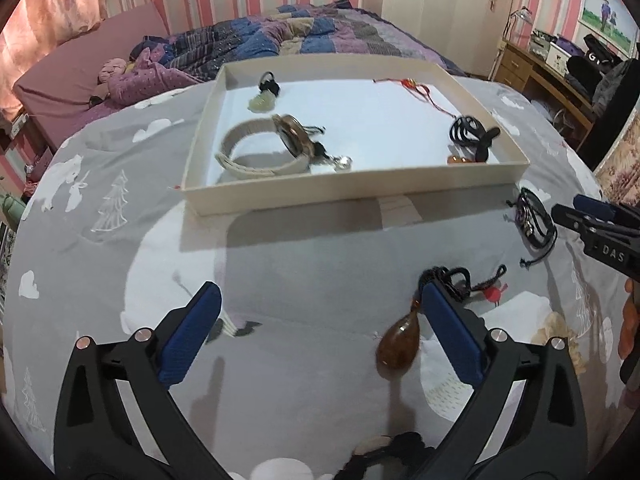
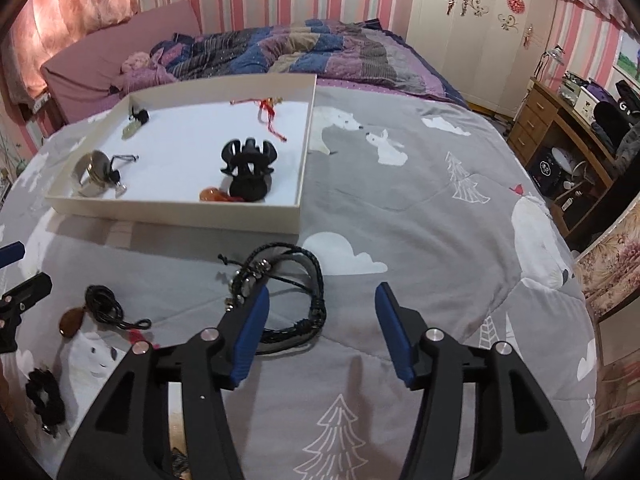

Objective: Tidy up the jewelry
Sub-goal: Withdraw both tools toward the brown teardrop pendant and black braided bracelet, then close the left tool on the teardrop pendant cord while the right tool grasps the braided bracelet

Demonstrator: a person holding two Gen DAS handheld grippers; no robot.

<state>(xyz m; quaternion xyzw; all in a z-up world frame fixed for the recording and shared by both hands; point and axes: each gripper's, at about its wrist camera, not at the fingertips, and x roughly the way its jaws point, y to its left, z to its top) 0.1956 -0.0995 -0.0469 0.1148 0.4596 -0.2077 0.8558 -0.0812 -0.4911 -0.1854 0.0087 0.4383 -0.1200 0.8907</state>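
My left gripper [image 1: 320, 292] stands wide open above the grey quilt. An amber teardrop pendant [image 1: 398, 342] on a black cord [image 1: 454, 280] lies just inside its right finger, and no pad presses on it. My right gripper [image 2: 322, 290] is open too. A bundle of black braided bracelets [image 2: 296, 304] lies on the quilt under and beside its left finger, untouched as far as I can see. The cream tray [image 1: 352, 194] holds a watch [image 1: 260, 152], a black hair claw [image 2: 248, 164], a red string bracelet [image 2: 268, 110] and a pale pendant [image 1: 262, 100].
A black scrunchie [image 2: 44, 396] lies on the quilt near the left edge of the right wrist view. A rumpled patchwork blanket [image 2: 280, 52] covers the bed behind the tray. A wooden desk [image 2: 560, 128] stands to the right.
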